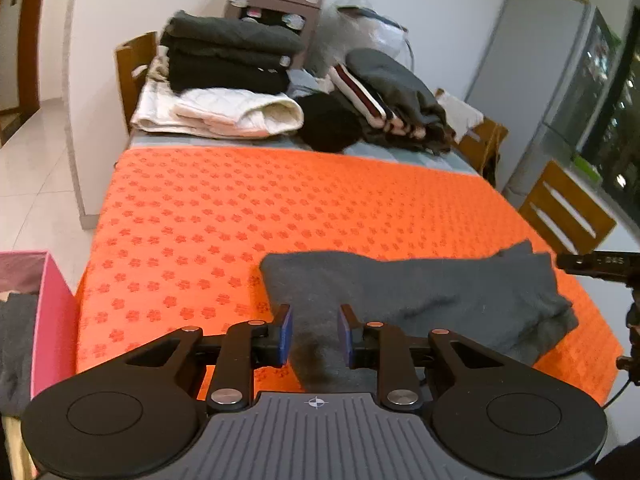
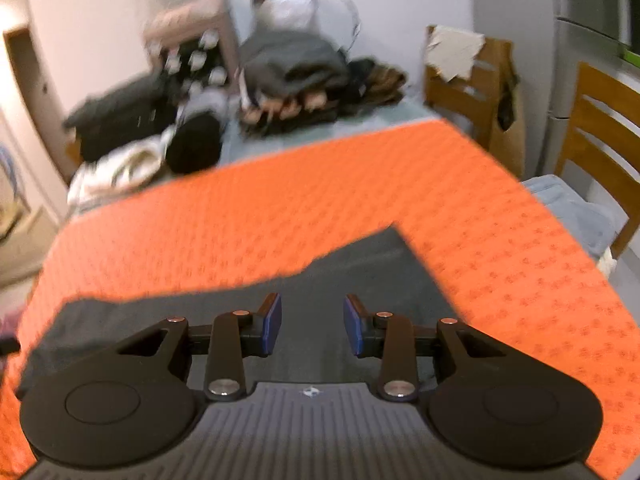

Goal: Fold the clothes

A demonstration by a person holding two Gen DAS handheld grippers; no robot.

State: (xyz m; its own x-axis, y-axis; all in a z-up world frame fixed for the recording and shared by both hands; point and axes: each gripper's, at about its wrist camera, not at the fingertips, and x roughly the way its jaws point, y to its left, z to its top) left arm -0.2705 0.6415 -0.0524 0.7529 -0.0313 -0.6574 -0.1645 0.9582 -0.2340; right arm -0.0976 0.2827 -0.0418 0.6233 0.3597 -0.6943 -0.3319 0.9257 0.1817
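A dark grey garment [image 1: 440, 292] lies folded on the orange patterned mat [image 1: 240, 220], near the mat's front edge. One narrow part of it runs toward me between the blue pads of my left gripper [image 1: 315, 334]. Those jaws stand apart and the pads do not press on the cloth. In the blurred right wrist view, the same grey garment [image 2: 360, 272] spreads flat on the mat [image 2: 320, 192]. My right gripper [image 2: 313, 324] hovers open over its near part with nothing pinched.
Folded dark clothes [image 1: 228, 52] on a white quilted piece [image 1: 224, 114] and a striped heap [image 1: 392, 96] fill the table's far end. A pink box [image 1: 52, 320] holding grey cloth stands at the left. Wooden chairs [image 1: 568, 216] and a fridge [image 1: 532, 80] are on the right.
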